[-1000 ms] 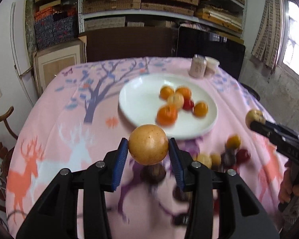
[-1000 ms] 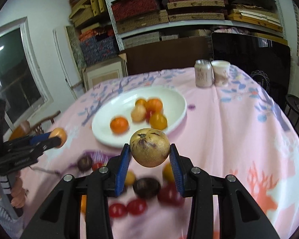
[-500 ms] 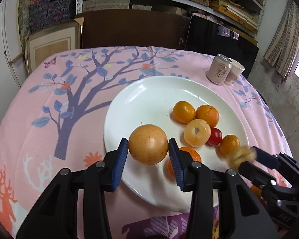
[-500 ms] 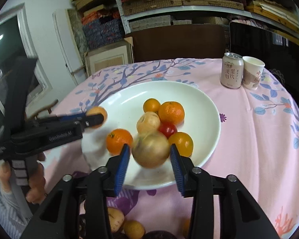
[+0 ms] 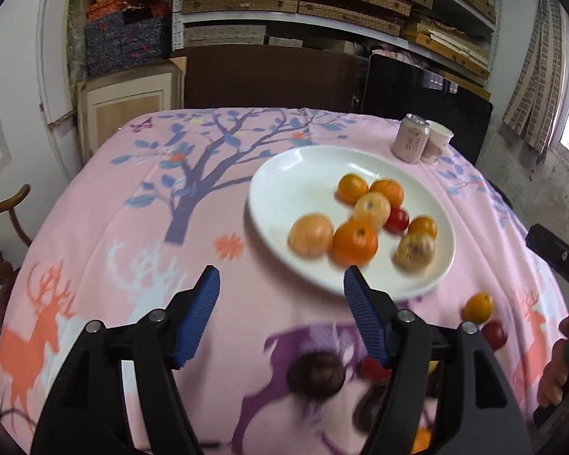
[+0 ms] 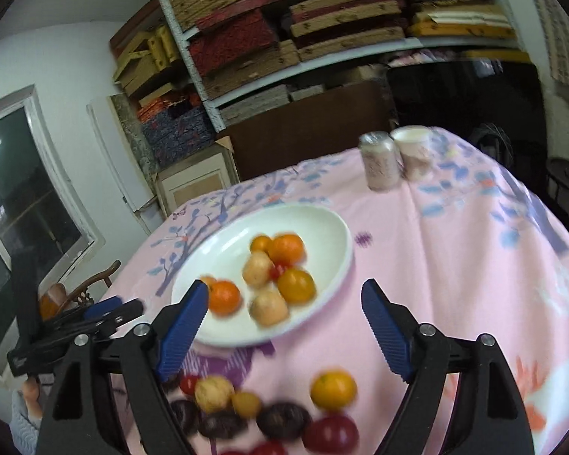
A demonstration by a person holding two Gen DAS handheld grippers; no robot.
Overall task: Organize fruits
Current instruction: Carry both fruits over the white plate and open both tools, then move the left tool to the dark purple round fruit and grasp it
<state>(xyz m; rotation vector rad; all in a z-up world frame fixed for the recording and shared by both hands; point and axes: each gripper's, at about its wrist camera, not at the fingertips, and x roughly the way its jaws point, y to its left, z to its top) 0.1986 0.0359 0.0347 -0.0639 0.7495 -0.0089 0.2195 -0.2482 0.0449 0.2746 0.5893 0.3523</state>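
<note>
Fruit that each gripper carried a second ago now lies on the white plate [image 5: 284, 174], so two more pieces have joined the pile and both tools are free for the next pick.

On the pink tablecloth [image 5: 132, 227] the plate holds eight pieces in the left wrist view. The pale orange fruit [image 5: 310, 236] rests at the near left of the group, touching the tangerine [image 5: 355, 242]; half a second ago it sat between the left pads. The speckled yellow fruit [image 5: 415, 251] lies near the plate's right rim, and it was in the right gripper then.

By my reading the task is partly done: a loose cluster waits on the cloth in front of the plate, among them dark purple fruit [image 6: 283, 420], a small orange one [image 6: 334, 389] and a red tomato [image 6: 330, 434].

Left gripper [image 5: 281, 318]: its jaws have just been opening and stand apart with nothing between them, touching nothing.

Right gripper [image 6: 284, 335]: its jaws have just been opening too, wider than the left pair, empty, hanging above the plate's near edge.
</note>
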